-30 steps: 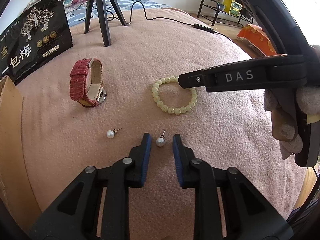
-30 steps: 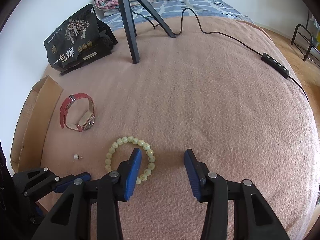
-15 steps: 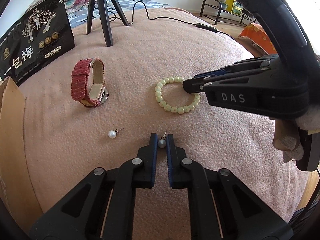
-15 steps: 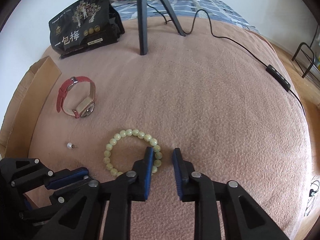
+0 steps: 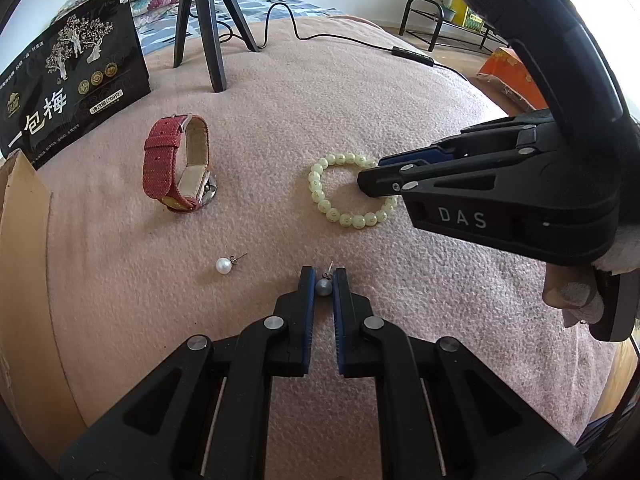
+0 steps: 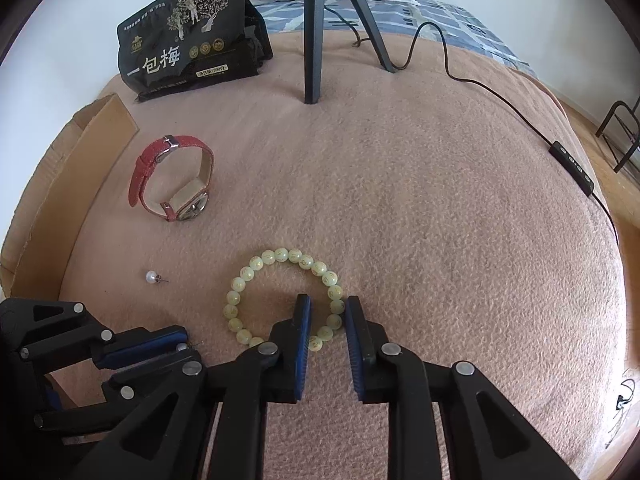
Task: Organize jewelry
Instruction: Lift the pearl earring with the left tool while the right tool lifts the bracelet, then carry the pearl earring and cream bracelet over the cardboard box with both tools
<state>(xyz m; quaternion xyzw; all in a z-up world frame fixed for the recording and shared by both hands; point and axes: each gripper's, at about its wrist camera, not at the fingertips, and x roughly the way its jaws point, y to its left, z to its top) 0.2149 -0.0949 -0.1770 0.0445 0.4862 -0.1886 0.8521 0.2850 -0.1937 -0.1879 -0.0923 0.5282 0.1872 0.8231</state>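
Observation:
On the pink blanket lie a pale green bead bracelet (image 5: 348,190) (image 6: 280,296), a red-strapped watch (image 5: 178,168) (image 6: 172,180) and a loose pearl stud earring (image 5: 224,266) (image 6: 151,277). My left gripper (image 5: 323,280) is shut on a second pearl stud earring (image 5: 323,287) down at the blanket. My right gripper (image 6: 327,308) straddles the bracelet's right side, one finger inside the ring and one outside, jaws narrow with beads between them; whether they pinch the beads I cannot tell.
A cardboard box (image 5: 24,264) (image 6: 60,196) lies at the left edge. A black snack pouch (image 5: 68,88) (image 6: 188,36), a black tripod (image 5: 208,20) (image 6: 316,28) and a cable with a remote (image 6: 572,164) stand at the back.
My left gripper closed on the earring in front of it. My right gripper moved down and left over the bracelet's right side and narrowed its jaws around the beads.

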